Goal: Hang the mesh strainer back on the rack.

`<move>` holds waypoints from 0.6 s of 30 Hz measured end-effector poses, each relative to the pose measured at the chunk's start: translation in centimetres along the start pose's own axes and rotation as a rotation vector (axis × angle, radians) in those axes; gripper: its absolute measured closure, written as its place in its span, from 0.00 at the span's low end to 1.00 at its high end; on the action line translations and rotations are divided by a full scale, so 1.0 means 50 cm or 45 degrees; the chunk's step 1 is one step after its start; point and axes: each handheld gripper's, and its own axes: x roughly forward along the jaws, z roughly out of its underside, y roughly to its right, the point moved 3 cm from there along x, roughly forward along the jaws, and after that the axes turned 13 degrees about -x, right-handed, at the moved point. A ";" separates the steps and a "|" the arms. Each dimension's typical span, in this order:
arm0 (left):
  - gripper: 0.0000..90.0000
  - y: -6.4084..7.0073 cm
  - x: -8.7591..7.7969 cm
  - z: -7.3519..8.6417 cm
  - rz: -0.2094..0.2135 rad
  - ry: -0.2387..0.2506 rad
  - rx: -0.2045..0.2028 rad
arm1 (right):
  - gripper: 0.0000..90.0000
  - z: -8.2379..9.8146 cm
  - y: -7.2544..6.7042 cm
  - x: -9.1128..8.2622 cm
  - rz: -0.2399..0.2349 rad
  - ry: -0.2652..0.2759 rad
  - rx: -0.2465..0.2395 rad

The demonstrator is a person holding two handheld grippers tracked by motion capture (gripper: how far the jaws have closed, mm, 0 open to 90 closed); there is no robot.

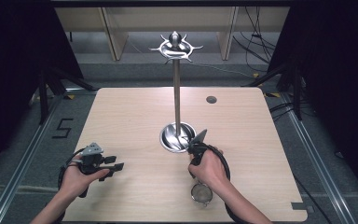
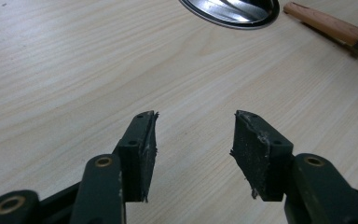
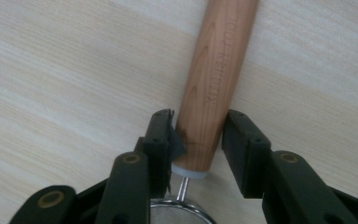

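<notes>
The wooden table (image 1: 135,116) carries a tall steel hook stand (image 1: 176,84), whose round base (image 1: 177,137) sits near the middle. Near the front edge lies a small mesh strainer (image 1: 201,193) with a wooden handle (image 3: 214,84). The right gripper (image 3: 196,140) has its jaws closed around this handle. The left gripper (image 2: 193,144) hovers over bare wood at the left, its jaws apart and empty.
</notes>
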 end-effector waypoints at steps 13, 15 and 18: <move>0.54 -0.001 0.001 0.000 0.001 0.004 -0.002 | 0.77 0.019 0.012 -0.014 0.010 0.011 -0.118; 0.54 -0.001 0.001 0.000 -0.001 0.002 -0.001 | 0.77 0.022 0.008 -0.017 0.023 0.055 -0.114; 0.54 0.000 0.000 0.000 0.000 0.005 0.000 | 0.77 0.025 0.011 -0.022 -0.001 0.068 -0.173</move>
